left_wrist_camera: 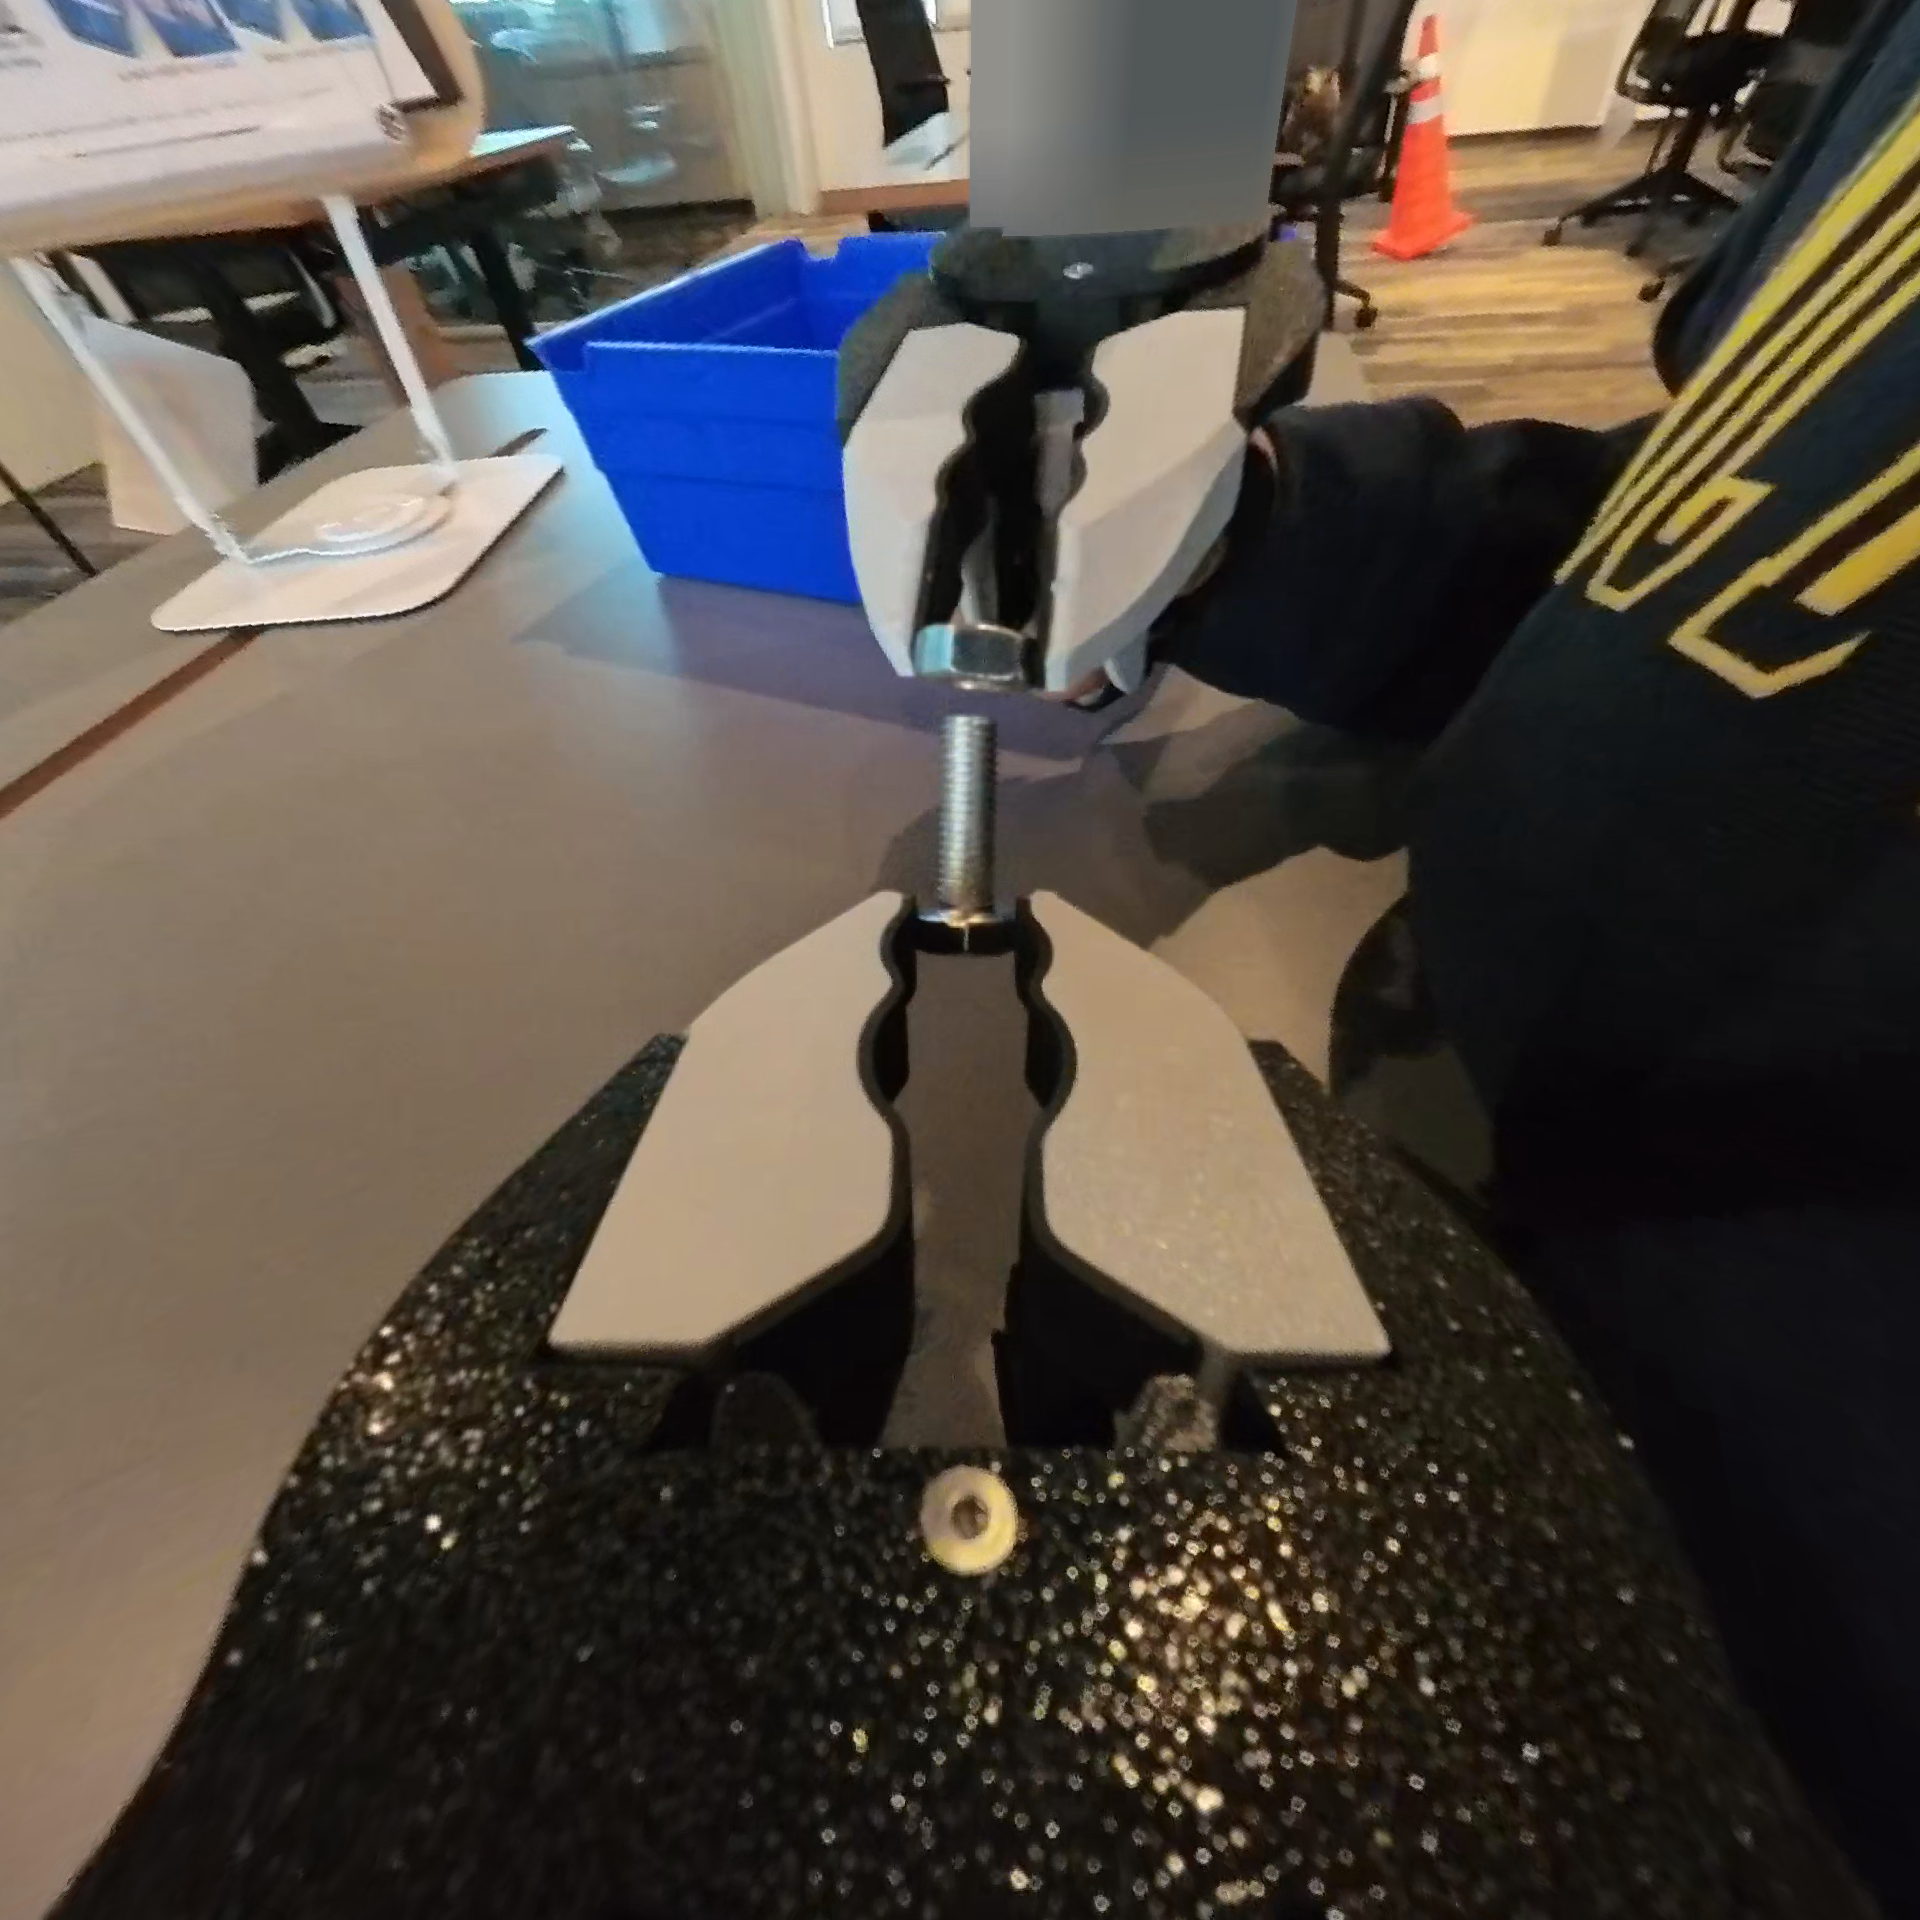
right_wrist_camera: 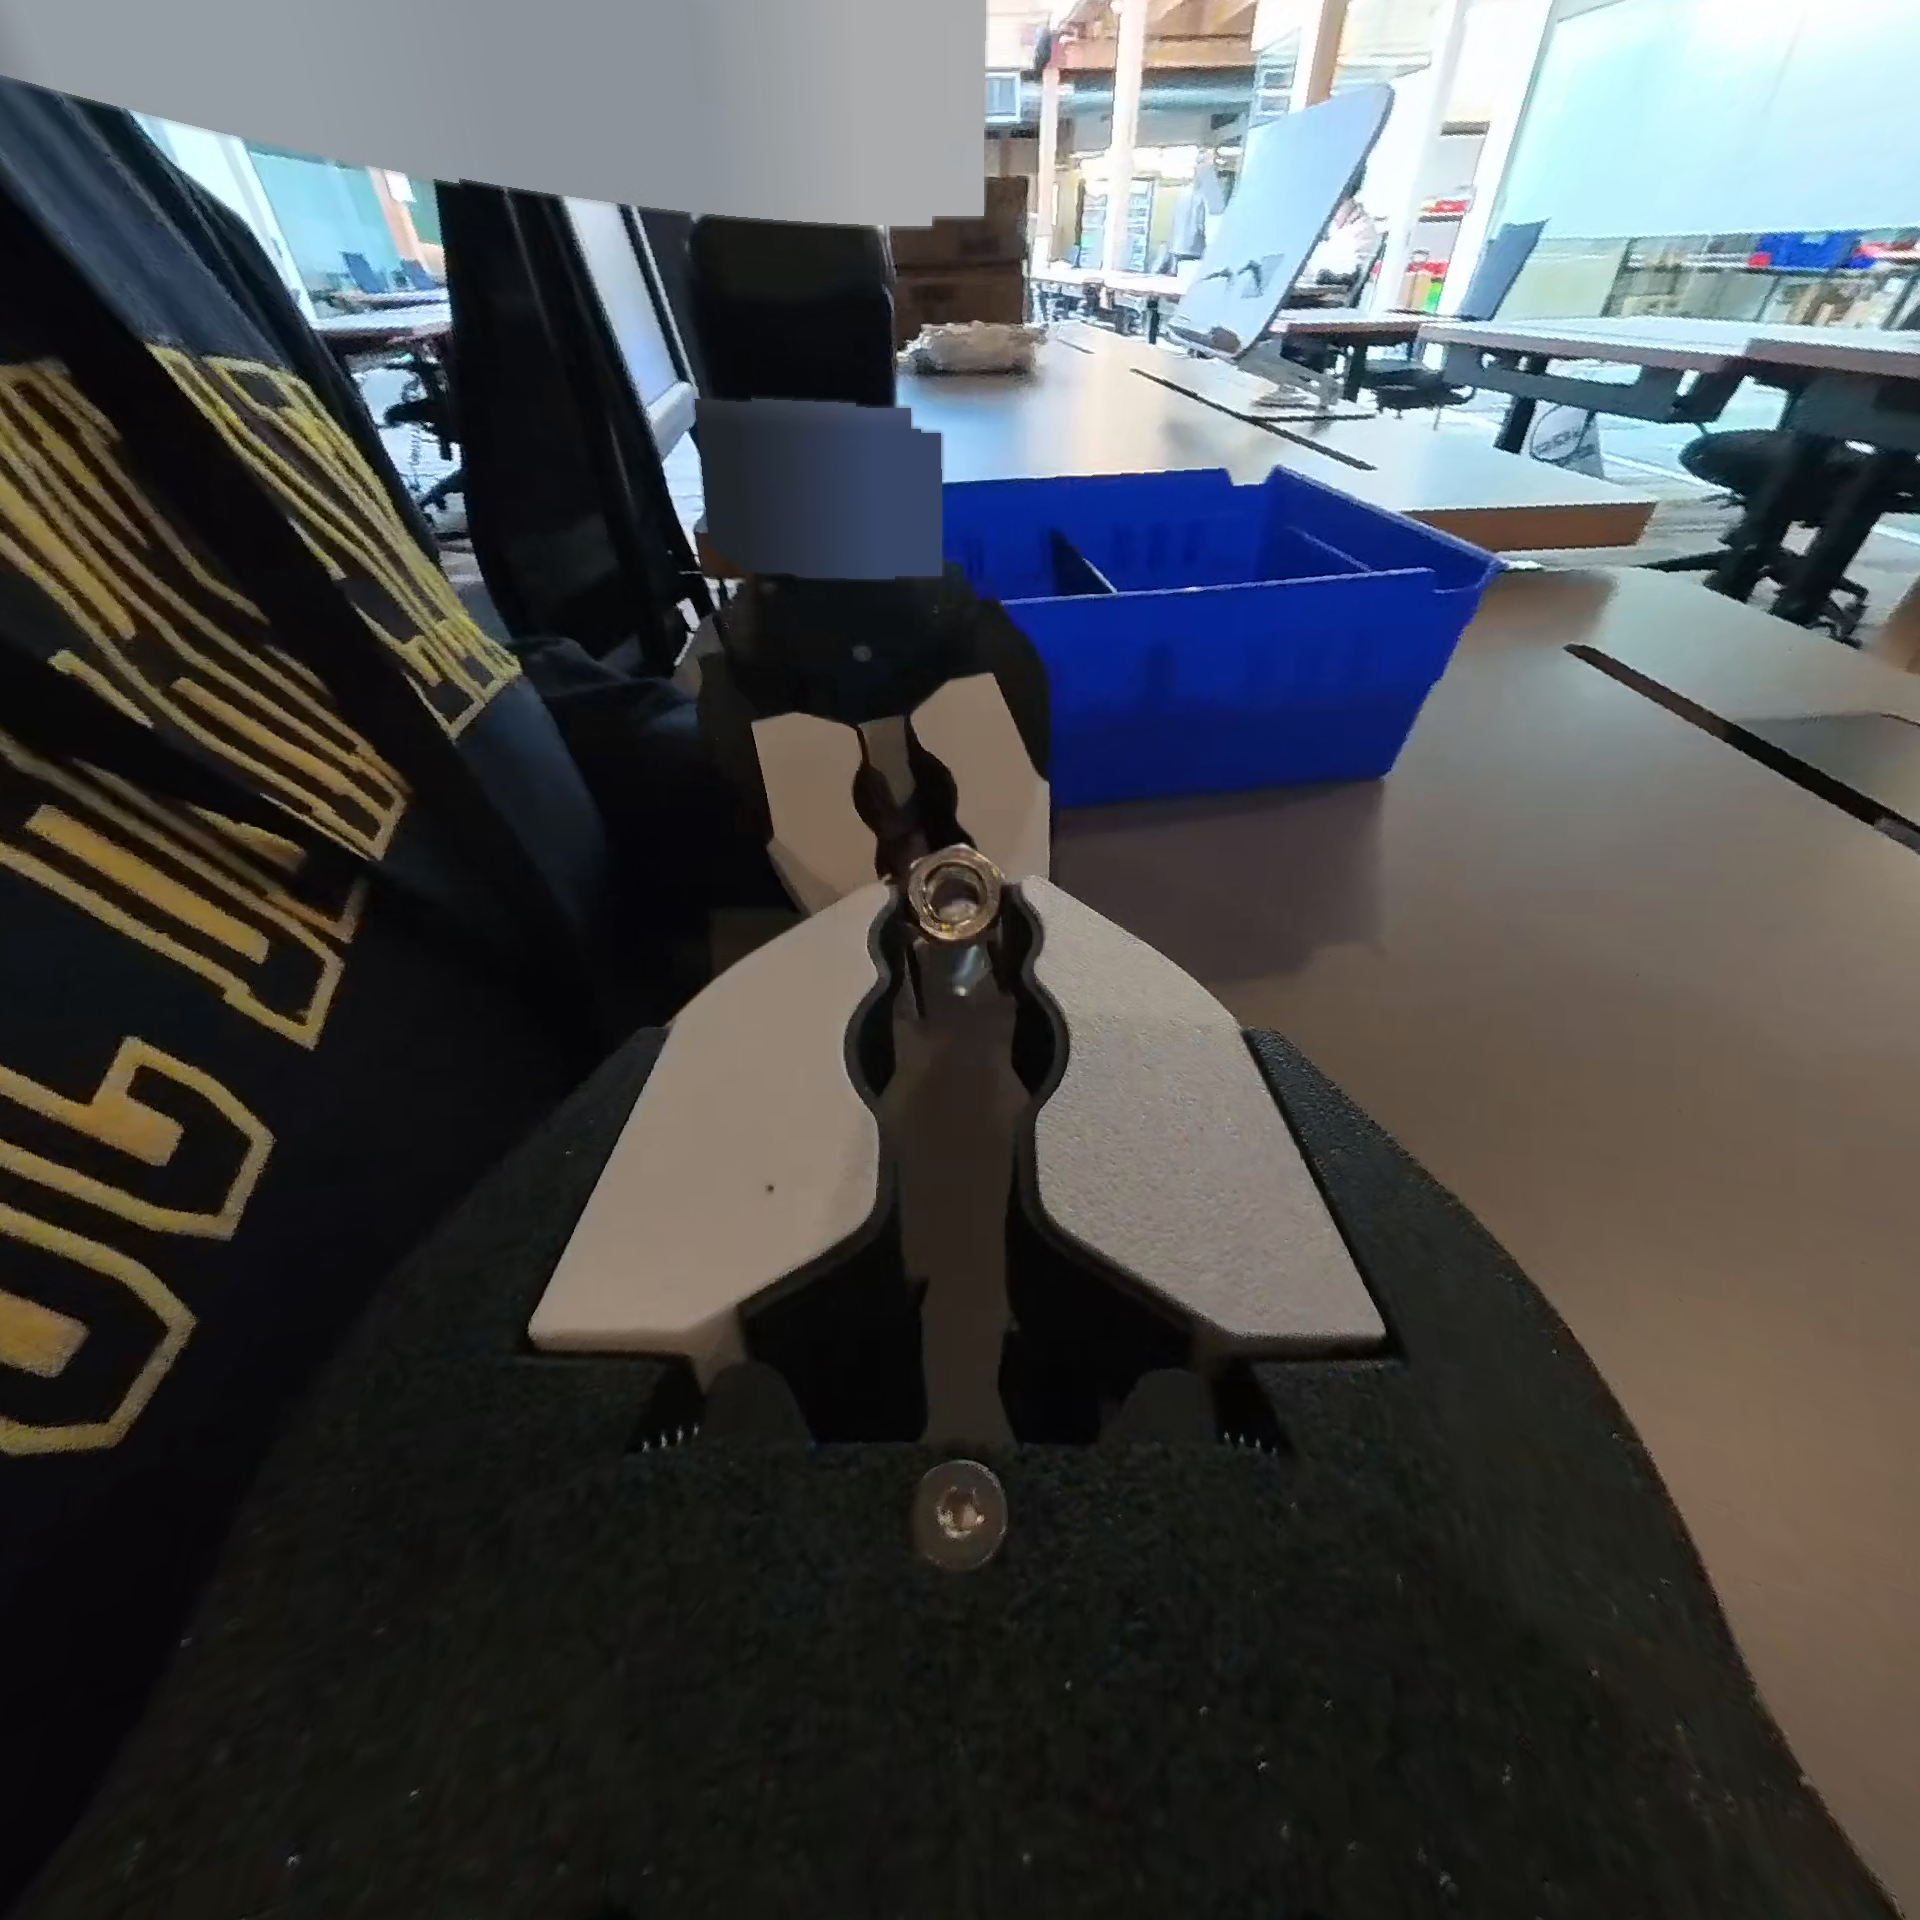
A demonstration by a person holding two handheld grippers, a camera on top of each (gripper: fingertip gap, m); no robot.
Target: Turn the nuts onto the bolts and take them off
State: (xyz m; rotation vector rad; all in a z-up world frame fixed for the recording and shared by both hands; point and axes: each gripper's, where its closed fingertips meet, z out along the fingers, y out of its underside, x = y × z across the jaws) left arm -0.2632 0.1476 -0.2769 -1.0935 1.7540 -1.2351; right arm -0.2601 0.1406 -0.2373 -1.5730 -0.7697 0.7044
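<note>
My left gripper point(left_wrist_camera: 966, 928) is shut on the head of a silver bolt point(left_wrist_camera: 966, 816), whose threaded shank points away from me. My right gripper point(left_wrist_camera: 977, 655) faces it from beyond and is shut on a silver hex nut point(left_wrist_camera: 971, 652). A small gap separates the nut from the bolt's tip, and the two are roughly in line. In the right wrist view, my right gripper point(right_wrist_camera: 951, 899) holds the nut point(right_wrist_camera: 951, 896) end-on, with the bolt's shank point(right_wrist_camera: 961, 971) showing just below it and the left gripper point(right_wrist_camera: 902, 831) behind. Both are held above the table.
A blue divided bin point(left_wrist_camera: 717, 436) stands on the grey table point(left_wrist_camera: 364, 883) beyond the grippers; it also shows in the right wrist view point(right_wrist_camera: 1226, 665). A white stand base point(left_wrist_camera: 353, 540) sits at far left. A person's dark sleeve and shirt point(left_wrist_camera: 1610, 727) fill the right side. The tips of one gripper are about 4 cm away from the tips of the other.
</note>
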